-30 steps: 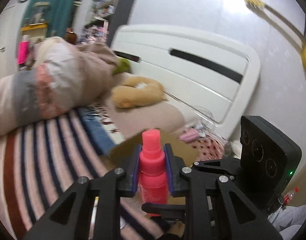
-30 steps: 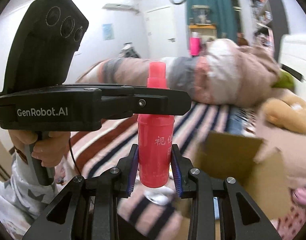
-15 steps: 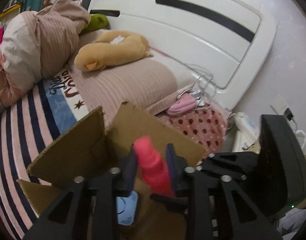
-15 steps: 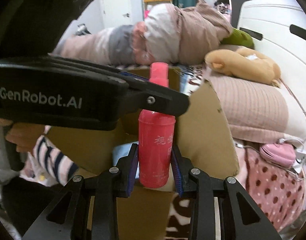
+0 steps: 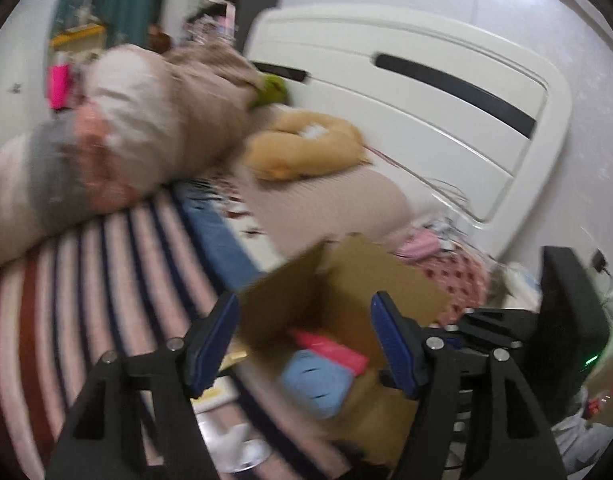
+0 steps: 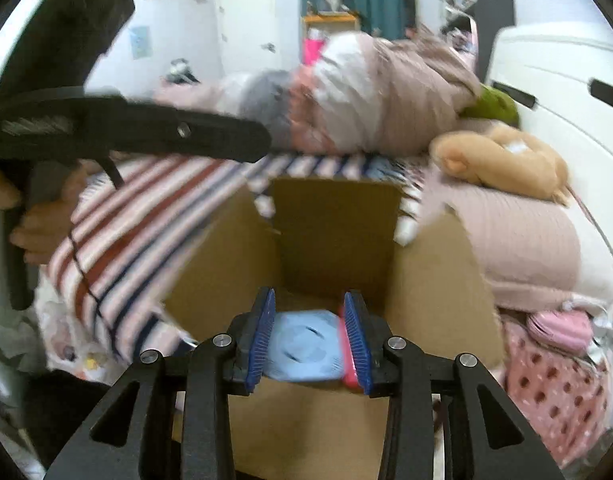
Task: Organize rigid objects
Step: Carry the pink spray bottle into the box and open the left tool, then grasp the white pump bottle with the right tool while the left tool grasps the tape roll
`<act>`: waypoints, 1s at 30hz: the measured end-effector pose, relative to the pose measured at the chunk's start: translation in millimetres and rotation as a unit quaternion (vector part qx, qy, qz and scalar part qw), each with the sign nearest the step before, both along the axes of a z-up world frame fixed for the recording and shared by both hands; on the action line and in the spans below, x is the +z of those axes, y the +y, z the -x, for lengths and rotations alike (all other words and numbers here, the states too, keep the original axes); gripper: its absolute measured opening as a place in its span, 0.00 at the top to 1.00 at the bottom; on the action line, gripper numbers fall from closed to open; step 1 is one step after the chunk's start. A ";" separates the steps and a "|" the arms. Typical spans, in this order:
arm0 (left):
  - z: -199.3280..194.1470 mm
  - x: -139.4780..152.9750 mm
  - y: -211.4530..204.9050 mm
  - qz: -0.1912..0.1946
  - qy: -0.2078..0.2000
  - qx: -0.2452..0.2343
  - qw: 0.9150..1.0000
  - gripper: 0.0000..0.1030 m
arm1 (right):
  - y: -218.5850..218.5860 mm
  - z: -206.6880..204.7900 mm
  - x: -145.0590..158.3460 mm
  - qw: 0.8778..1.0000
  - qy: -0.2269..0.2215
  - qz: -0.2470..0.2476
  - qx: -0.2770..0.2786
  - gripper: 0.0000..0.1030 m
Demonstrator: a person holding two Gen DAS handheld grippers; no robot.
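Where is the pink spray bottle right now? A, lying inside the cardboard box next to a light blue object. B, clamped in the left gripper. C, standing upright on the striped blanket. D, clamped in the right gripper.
A: the pink spray bottle lies on its side in the cardboard box beside the light blue object, while the left gripper and the right gripper are both open and hold nothing.

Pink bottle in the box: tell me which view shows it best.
Left wrist view. The pink bottle lies in the cardboard box beside the blue object, most of its length visible though blurred. Right wrist view shows only a pink sliver beside a finger pad.
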State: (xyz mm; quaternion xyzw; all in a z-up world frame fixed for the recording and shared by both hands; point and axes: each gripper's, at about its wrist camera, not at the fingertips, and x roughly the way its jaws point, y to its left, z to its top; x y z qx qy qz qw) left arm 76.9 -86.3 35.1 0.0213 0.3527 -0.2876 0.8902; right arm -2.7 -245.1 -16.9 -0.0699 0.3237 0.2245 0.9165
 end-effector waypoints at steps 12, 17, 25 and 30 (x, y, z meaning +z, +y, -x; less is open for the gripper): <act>27.7 -52.4 161.1 -0.042 -0.008 0.135 0.990 0.32 | 135.5 16.5 0.2 0.988 0.017 -0.028 0.154 0.65; 35.3 -114.5 188.9 -0.031 0.032 0.113 0.993 0.32 | 164.9 5.2 -43.3 0.989 0.070 0.005 0.132 0.57; 43.1 -188.9 168.4 0.000 0.089 0.034 0.995 0.32 | 155.3 -32.5 -108.9 0.989 0.142 0.026 0.018 0.31; 34.9 -208.8 151.1 0.000 0.103 0.023 0.994 0.34 | 149.3 -51.3 -129.7 0.985 0.168 0.023 -0.015 0.31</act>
